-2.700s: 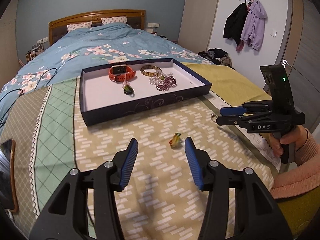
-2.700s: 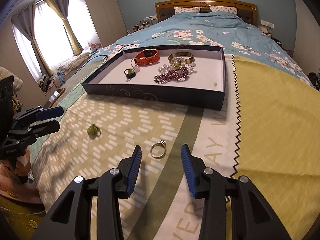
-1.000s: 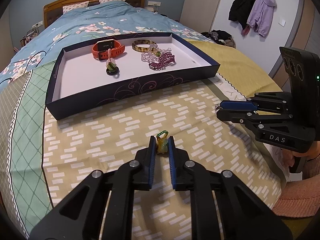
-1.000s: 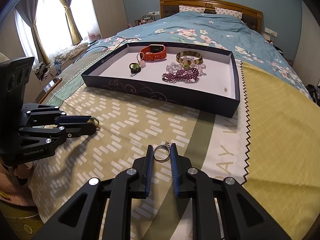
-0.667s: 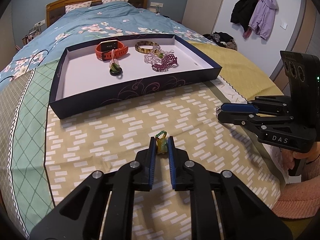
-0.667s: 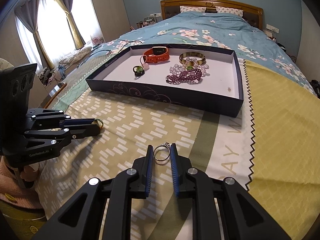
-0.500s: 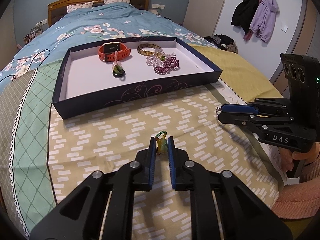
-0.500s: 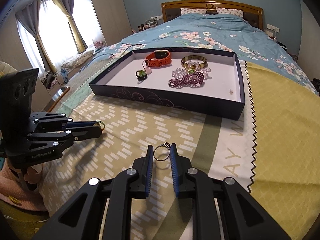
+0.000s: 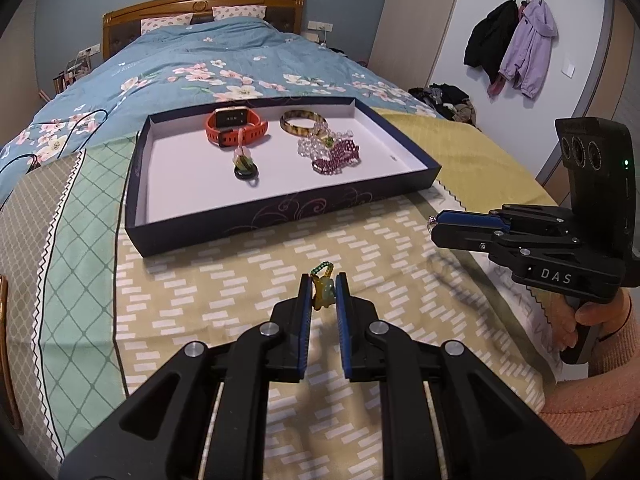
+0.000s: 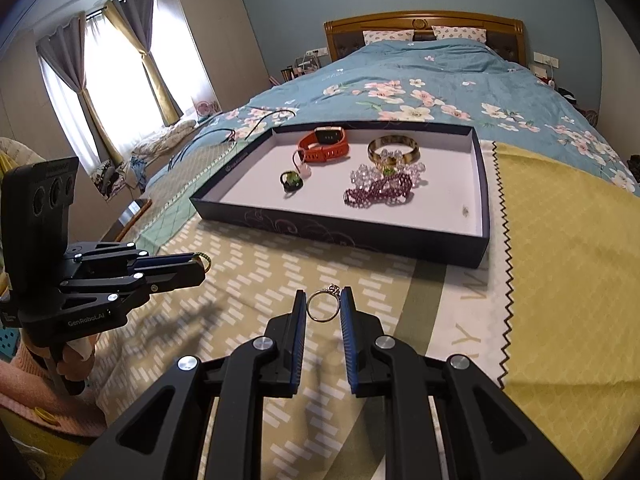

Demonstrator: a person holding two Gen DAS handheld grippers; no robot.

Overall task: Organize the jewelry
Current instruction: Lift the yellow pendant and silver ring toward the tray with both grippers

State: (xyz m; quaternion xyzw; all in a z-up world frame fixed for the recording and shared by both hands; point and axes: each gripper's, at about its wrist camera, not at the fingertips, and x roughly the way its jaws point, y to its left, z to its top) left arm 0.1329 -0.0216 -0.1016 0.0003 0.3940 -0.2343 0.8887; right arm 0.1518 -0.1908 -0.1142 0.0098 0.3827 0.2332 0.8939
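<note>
Two fingers [image 10: 347, 312] pinch the ring [image 10: 323, 306] between them.

The grippers [image 9: 323, 294] [image 10: 323, 307] are matt black plastic with ribbed blue pads and bright metal pivot pins. The ring [image 10: 324, 305] at twelve o'clock of the right pads is thin, shiny metal. The tray [image 10: 332, 226] looks like dark printed card, lined in smooth white. The patterned bedspread [image 9: 224, 304] is matt woven cloth; the headboard [image 10: 424, 20] is glossy wood.
</note>
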